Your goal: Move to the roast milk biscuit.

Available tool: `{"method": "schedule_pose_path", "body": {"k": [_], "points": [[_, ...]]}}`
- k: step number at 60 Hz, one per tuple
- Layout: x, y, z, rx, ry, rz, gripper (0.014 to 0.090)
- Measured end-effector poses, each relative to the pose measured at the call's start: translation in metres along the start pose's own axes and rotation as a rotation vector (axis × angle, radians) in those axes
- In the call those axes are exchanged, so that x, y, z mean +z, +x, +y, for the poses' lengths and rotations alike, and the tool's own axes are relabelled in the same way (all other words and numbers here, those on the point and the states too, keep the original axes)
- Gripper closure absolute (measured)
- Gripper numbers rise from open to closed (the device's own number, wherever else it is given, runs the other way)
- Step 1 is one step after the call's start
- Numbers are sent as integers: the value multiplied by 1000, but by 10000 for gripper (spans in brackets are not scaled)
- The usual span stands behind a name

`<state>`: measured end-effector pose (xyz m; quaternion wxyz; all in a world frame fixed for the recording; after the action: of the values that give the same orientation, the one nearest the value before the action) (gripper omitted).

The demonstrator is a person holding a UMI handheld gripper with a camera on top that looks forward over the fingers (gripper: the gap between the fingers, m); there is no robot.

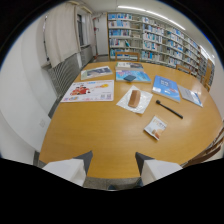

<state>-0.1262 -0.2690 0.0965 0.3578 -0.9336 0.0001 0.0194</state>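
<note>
Biscuit packet [155,128] well beyond parted fingers [65,169].

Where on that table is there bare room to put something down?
Bare wood lies between the gripper with its open fingers and the small biscuit packet, and below the red-and-white poster. Farther on, the magazines and the black pen crowd it.

The gripper [111,167] hangs level; its two fingers [67,167] spread apart, apparently holding nothing.
</note>
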Motion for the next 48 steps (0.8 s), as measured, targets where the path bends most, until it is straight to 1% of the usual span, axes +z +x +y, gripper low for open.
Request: {"method": "schedule_pose_path", "body": {"k": [10,15,22,36,48], "points": [[-5,7,2,5,3,-5,196],[-4,16,5,3,-1,8,195],[-5,37,14,-2,-8,32,200],[-1,101,31,14,-33,94,198],[23,140,22,3,-32,95,201]]}}
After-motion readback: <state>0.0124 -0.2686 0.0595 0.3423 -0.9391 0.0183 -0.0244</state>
